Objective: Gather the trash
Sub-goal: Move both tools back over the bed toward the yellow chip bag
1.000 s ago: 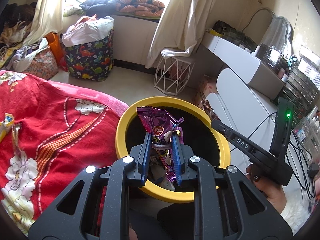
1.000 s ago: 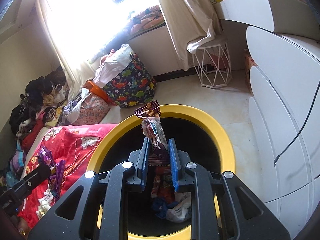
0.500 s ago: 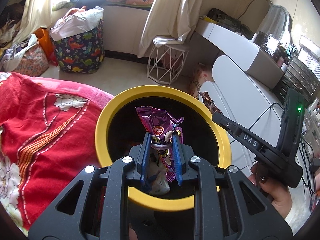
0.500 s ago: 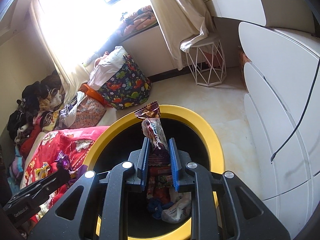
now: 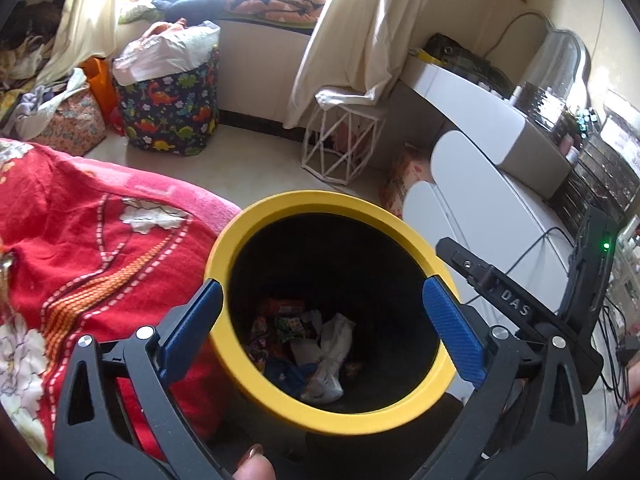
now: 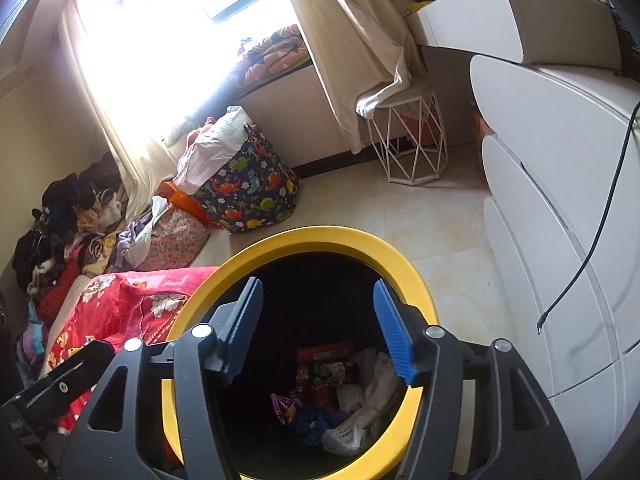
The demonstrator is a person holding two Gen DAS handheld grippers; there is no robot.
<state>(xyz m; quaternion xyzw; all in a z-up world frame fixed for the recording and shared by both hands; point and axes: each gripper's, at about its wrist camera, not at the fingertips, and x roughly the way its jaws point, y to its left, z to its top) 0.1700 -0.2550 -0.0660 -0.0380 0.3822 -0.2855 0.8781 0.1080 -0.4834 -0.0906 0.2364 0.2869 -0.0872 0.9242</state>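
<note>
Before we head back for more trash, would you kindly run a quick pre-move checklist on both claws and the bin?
1. Left claw open with nothing between its fingers: ok.
2. Right claw open with nothing between its fingers: ok.
3. Wrappers lying at the bottom of the yellow bin, none hanging on the rim: ok.
4. Bin upright with room left above the pile: ok.
5. More trash visible on the red blanket: cannot tell; little of it shows.
6. Loose black cable on the white drawers apart from the right claw: ok.
</note>
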